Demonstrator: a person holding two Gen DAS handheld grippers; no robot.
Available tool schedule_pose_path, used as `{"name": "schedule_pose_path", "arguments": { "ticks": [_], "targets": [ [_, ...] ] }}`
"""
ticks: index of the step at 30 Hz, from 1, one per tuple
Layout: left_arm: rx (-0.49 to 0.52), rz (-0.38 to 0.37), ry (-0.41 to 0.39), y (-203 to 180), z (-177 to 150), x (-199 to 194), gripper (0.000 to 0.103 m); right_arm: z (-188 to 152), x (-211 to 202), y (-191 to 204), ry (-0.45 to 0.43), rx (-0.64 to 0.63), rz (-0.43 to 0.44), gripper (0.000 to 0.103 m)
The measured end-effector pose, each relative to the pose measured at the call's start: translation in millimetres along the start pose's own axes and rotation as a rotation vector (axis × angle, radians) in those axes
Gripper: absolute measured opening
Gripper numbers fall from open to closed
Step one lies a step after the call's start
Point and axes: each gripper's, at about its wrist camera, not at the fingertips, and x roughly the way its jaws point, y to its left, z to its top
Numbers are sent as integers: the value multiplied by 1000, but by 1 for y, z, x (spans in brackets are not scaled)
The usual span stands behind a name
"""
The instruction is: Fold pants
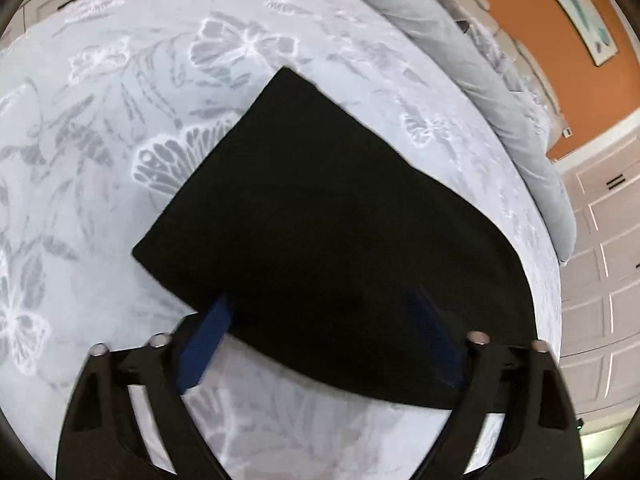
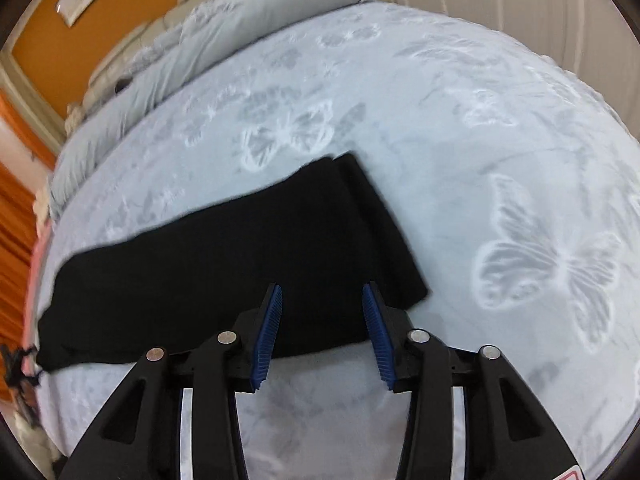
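Left wrist view shows black pants (image 1: 320, 220) lying flat mid-frame on the butterfly bedspread (image 1: 100, 120). Left gripper (image 1: 324, 328) and right gripper (image 2: 322, 312) both hover spread wide, holding nothing. Judging here: between folds; next, pinch an edge.

The folded black fabric pants (image 1: 320, 232) are laid on the pale butterfly-printed bedspread (image 1: 100, 128), just ahead of both grippers. Beyond them, a long grey padded bolster (image 2: 208, 44) is set, apparently against the headboard.
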Motion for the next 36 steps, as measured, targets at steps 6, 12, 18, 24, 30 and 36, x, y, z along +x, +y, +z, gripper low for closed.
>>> {"name": "schedule_pose_path", "arguments": {
  "ticks": [6,12,18,24,30,36],
  "targets": [
    [52,-20,-9,-7,15,-13,18,29,-62,35,-223,-100,21,0],
    [169,7,-39,-18,4,-27,75,29,-37,-4,-92,-24,-81,19],
    [124,34,-48,-5,-4,-22,85,-3,-15,7,-35,-98,-66,43],
    [86,54,-28,5,-2,-7,85,2,5,21,2,-156,-92,0],
    [110,75,-31,3,0,-6,85,42,-71,30,-231,-179,-106,6],
    [124,86,-47,2,-5,-3,85,16,-19,3,-26,-176,-107,14]
  ]
}}
